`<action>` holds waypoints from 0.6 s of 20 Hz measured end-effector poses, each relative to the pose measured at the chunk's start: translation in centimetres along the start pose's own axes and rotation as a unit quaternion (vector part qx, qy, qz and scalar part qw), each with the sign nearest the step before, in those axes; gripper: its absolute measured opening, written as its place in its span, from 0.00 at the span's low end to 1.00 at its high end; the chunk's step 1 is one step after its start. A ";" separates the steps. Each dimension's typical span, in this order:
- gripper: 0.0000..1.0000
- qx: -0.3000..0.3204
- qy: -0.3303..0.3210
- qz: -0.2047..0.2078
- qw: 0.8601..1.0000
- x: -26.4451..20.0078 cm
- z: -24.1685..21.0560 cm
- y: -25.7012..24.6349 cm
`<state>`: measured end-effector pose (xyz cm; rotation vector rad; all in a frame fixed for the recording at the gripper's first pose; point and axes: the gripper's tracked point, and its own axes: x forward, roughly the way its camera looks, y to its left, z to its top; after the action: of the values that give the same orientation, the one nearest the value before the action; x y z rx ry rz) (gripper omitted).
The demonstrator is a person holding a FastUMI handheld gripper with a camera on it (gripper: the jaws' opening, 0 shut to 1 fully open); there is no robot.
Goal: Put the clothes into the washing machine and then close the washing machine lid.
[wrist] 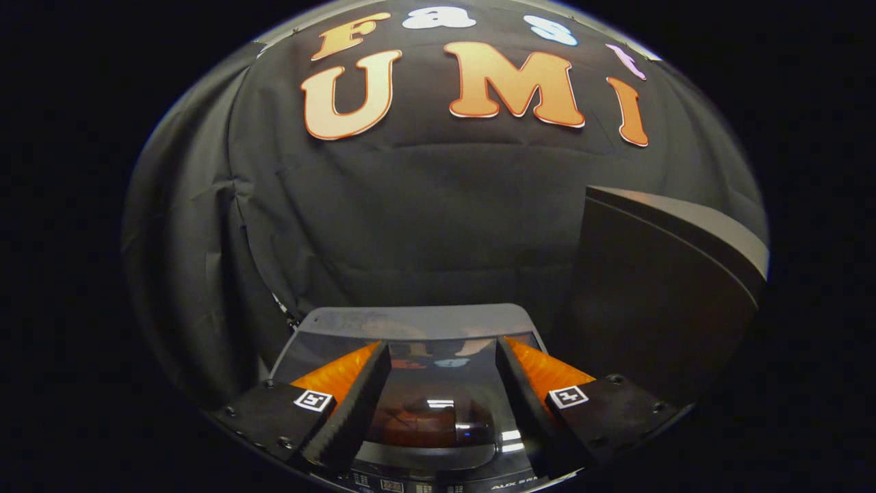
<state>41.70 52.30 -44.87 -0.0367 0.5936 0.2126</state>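
The washing machine [410, 318] sits just below and ahead of my fingers, seen from above. Its glossy dark lid [438, 390] lies flat and shut over the tub, with reflections on the glass. A strip of control panel [438, 485] shows under the fingers. My gripper [443, 349] hovers over the lid, open, with nothing between its fingers. The left finger [356, 397] and the right finger [527, 390] stand wide apart above the lid glass. Through the tinted lid I cannot make out any clothes for certain.
A tall dark box with a light top edge [657, 287] stands to the right of the machine, close beside it. The booth's black cloth wall [410, 226] hangs right behind the machine and wraps round the left side.
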 end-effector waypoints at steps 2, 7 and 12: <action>0.99 0.001 0.013 0.000 1.000 0.1 -1.0 0.0; 0.99 0.001 0.021 -0.008 1.000 -0.7 -1.5 -0.1; 0.99 0.017 0.009 0.001 1.000 -2.2 0.7 0.1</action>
<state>40.27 52.05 -43.09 -0.0045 0.6149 0.2045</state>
